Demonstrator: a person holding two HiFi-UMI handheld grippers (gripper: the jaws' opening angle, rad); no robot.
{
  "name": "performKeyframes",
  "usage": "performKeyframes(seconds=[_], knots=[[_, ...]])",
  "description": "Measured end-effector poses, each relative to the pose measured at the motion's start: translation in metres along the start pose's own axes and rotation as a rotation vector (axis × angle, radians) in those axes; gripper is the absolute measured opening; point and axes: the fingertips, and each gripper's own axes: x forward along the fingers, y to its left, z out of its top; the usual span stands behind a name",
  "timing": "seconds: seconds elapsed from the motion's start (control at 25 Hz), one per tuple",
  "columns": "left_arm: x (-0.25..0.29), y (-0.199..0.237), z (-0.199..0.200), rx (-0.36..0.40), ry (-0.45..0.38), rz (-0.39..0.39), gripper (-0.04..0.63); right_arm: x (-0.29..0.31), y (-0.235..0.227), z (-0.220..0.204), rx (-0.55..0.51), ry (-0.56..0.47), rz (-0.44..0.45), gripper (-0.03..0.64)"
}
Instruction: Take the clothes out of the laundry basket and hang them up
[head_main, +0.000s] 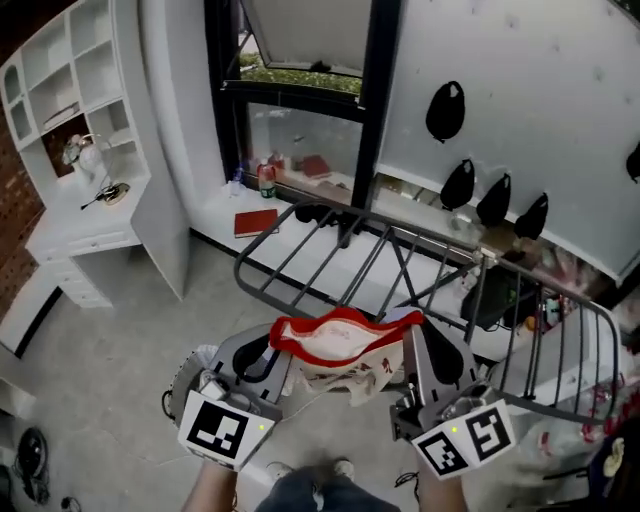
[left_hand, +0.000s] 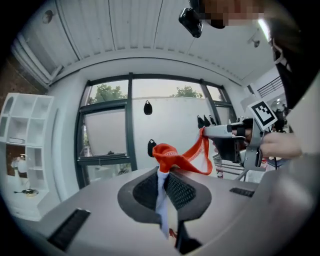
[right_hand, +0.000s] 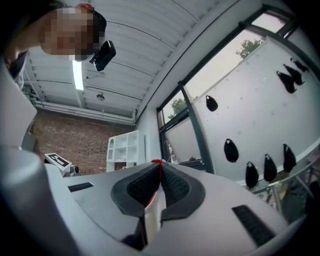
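At lower centre, the left claw (head_main: 268, 362) and right claw (head_main: 432, 352) are each clamping the red-trimmed garment (head_main: 338, 348) by its hem. It is looking light and limp, probably sagging between them.

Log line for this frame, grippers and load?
left gripper: shut on garment | right gripper: shut on garment | garment: spread between both, not yet on drying rack

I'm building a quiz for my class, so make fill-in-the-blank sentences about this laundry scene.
The garment is white with ____ trim.
The left hand-held gripper and the right hand-held gripper are both ____ on it.
The shelves are ____.
Missing: red; shut; white.
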Motion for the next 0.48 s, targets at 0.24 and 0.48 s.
performKeyframes(seconds=[0.24, 0.48], knots=[[0.071, -0.104, 0.031, 0.019, -0.042, -0.233, 0.031, -0.085, -0.081, 0.049, -0.079, -0.053, -0.215, 0.009], [0.118, -0.185, 0.055, -0.002, -0.070, -0.380, 0.031, -0.160, -0.130, 0.083, -0.119, -0.087, -0.370, 0.009]])
